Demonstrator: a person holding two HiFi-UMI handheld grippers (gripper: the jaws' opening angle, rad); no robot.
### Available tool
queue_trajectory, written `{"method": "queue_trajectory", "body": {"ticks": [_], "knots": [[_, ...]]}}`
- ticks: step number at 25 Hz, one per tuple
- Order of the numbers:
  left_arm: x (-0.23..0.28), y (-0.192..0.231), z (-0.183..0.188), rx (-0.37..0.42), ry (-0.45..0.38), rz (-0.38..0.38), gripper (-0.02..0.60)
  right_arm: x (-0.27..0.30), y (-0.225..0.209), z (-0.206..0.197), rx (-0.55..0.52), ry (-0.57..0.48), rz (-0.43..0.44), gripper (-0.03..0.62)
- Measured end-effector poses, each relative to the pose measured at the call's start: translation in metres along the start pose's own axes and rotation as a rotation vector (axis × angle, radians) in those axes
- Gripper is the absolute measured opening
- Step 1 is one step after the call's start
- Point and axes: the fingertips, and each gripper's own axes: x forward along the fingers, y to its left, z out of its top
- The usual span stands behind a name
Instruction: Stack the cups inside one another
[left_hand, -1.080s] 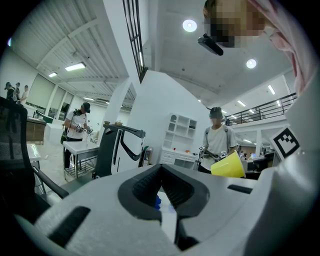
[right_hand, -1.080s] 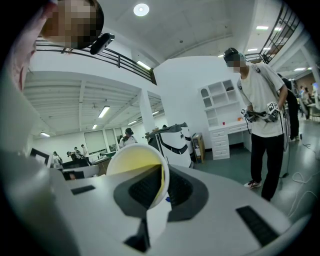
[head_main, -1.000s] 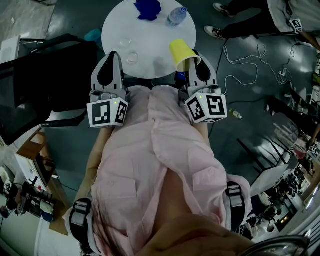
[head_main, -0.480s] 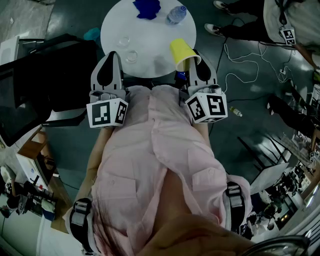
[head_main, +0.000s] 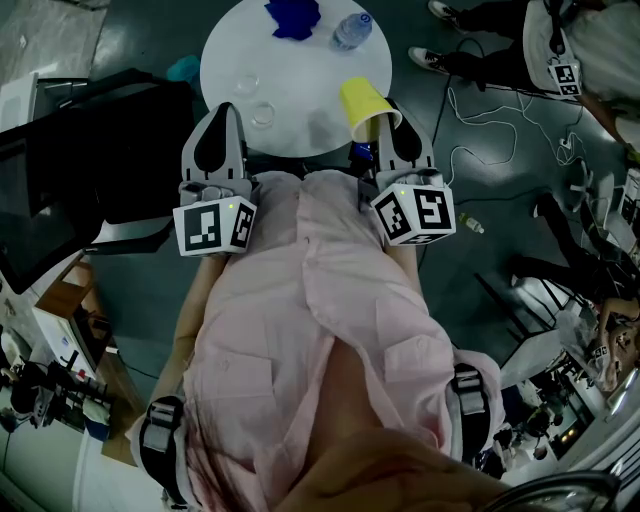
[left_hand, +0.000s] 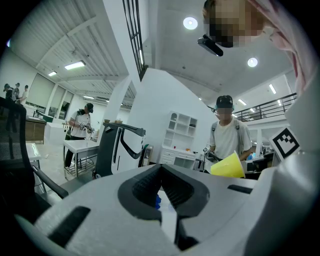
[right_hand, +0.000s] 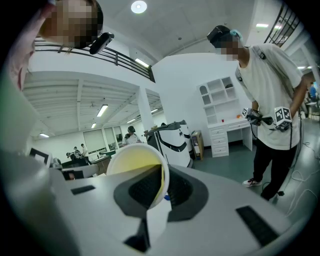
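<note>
At the near edge of the round white table (head_main: 310, 60), the right gripper (head_main: 384, 124) held the yellow cup (head_main: 362, 105) by its rim. One jaw sat inside the mouth, the other outside, pinched shut on the wall (clear in the right gripper view). Cup was tipped: mouth twd the person, base pointing away and a bit left over the tabletop, so its long axis ran roughly along the jaws and not upright.

Left gripper (head_main: 222, 115) had its jaws together w/ nothing between them; hovered at the table's near-left edge.

Key relation: two clear cups (head_main: 265, 115) stood upright on the table, one just ahead of the left gripper's tips, the other (head_main: 248, 80) a little farther out. Both lay left of the yellow cup, w/ bare table between. So the left gripper was nearer the clear cups, while the right had the only cup in hand.

Prob. next: yellow cup goes left and gets righted so base can drop into a clear one's mouth, or vice versa; can't tell which fits inside which.
</note>
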Motion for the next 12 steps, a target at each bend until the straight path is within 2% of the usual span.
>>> {"method": "queue_trajectory", "body": {"ticks": [12], "knots": [[0.0011,-0.0016,-0.003,0.003,0.001,-0.001,0.015,0.0044,-0.0006,-0.0024,-0.002,0.007,0.012,0.038]]}}
